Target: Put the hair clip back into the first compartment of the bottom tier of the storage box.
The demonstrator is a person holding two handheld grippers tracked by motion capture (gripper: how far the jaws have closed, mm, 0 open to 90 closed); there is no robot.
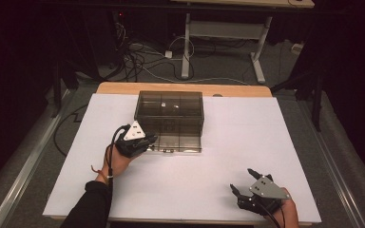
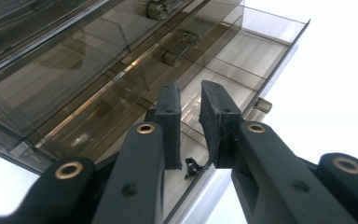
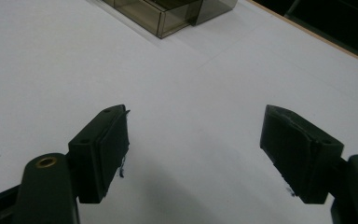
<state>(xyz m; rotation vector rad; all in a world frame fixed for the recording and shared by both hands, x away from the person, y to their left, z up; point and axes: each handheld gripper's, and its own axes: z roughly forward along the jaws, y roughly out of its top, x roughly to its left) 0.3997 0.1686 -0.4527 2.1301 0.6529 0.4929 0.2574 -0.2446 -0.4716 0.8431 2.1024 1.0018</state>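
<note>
1. Smoked clear plastic organiser box (image 1: 169, 114) sat directly ahead of the left claw (image 2: 191, 109), lid (image 1: 176, 139) folded down flat toward it. Likely light, rigid, slick, crack-prone; best held by the lid's front rim or a latch (image 2: 262, 105).
2. Left claw hovered over the lid's dividers, jaws nearly together, a narrow gap, nothing between them.
3. Right claw (image 3: 193, 144) released, jaws wide and empty, well clear to the box's right, low over the counter (image 1: 247, 156).
4. Open counter either side; near edge close behind the right claw.
</note>
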